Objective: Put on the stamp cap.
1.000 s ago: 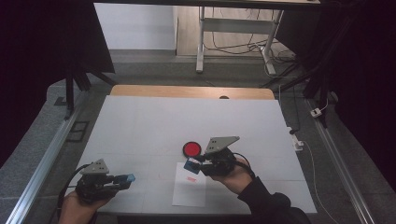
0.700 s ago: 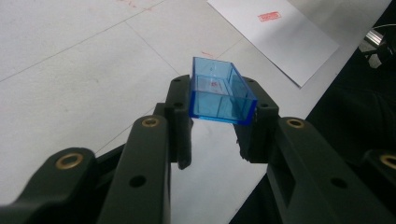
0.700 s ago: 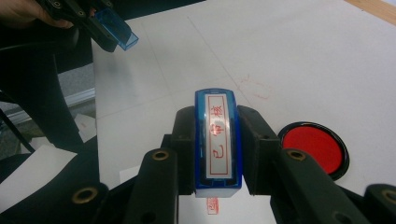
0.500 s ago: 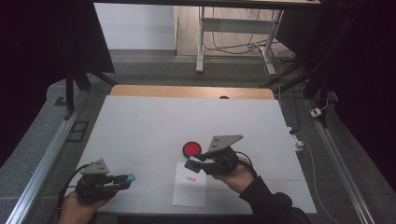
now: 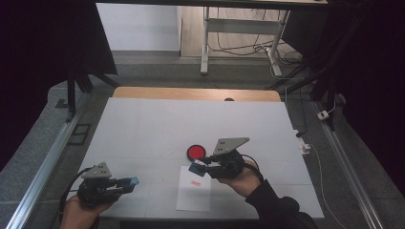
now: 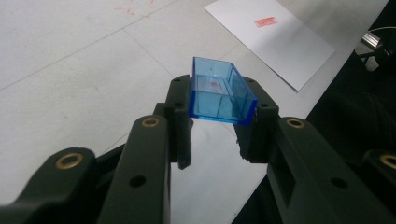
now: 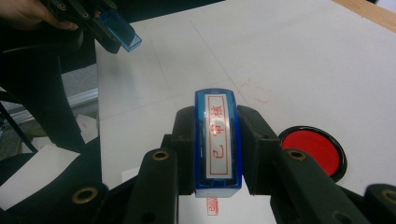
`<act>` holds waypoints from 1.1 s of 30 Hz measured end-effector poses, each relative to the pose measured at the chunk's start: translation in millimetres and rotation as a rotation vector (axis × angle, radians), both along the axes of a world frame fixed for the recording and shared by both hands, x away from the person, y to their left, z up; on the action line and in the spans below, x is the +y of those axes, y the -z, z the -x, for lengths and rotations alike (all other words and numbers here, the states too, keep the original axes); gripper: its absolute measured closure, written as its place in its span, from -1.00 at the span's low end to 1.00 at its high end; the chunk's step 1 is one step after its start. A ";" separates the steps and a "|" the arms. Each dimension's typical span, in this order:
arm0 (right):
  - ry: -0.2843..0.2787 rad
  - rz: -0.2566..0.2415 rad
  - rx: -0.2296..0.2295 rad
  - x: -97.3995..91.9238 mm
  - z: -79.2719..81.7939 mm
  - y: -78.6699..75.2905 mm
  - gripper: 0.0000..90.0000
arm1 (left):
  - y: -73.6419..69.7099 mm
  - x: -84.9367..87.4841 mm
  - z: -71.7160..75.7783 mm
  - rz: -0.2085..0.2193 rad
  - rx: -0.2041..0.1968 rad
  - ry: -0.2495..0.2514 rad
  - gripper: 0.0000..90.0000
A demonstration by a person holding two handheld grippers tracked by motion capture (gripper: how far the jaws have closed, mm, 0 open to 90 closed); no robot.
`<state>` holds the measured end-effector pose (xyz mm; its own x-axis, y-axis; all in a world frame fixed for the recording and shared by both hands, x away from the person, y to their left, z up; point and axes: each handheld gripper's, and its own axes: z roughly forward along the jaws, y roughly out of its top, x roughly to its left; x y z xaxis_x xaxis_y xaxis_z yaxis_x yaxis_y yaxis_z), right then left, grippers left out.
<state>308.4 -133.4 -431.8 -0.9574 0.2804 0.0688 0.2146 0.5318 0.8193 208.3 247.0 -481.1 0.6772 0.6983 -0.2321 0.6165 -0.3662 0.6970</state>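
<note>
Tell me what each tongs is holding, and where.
Left tongs clamp the blue cap by its long sides; right tongs clamp the stamp by its long sides.

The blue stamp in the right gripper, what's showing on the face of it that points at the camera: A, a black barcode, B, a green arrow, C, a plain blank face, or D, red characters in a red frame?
D: in the right gripper view the blue stamp, clamped in the right gripper, shows red characters inside a red rectangular frame on a pale face.

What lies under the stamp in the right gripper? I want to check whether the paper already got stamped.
Under the blue stamp lies the white paper sheet, bearing one red imprint. The paper directly beneath the stamp and right gripper is hidden.
</note>
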 end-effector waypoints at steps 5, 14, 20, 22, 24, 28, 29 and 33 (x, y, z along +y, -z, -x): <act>-0.005 0.003 -0.006 -0.4 0.2 -1.0 0.56 | -3.5 -2.3 -0.2 0.009 -0.020 0.022 0.51; -0.007 -0.007 -0.006 -2.0 0.7 -5.0 0.56 | -8.0 -9.2 -3.6 0.017 -0.046 0.066 0.51; -0.016 -0.020 -0.012 -3.5 1.0 -8.6 0.56 | -10.7 -15.0 -9.7 0.021 -0.061 0.096 0.51; -0.019 -0.022 -0.011 -3.8 0.8 -9.1 0.56 | -11.0 -17.9 -12.0 0.024 -0.061 0.105 0.51; -0.016 -0.021 -0.013 -4.1 0.8 -9.9 0.56 | -11.5 -21.9 -14.6 0.028 -0.063 0.119 0.51; -0.021 -0.031 -0.007 -4.9 -0.1 -11.5 0.56 | -13.4 -30.2 -19.0 0.028 -0.072 0.154 0.51; -0.022 -0.035 -0.005 -5.0 -0.3 -11.9 0.56 | -13.8 -32.1 -20.0 0.031 -0.073 0.161 0.51; -0.026 -0.046 -0.002 -6.3 -1.4 -13.9 0.56 | -15.7 -39.8 -24.7 0.036 -0.083 0.191 0.51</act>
<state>309.8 -139.7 -417.9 -0.9645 0.2520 0.0786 0.1991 0.4991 0.8433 233.0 207.2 -465.4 0.8145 0.5475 -0.1920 0.4778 -0.4452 0.7573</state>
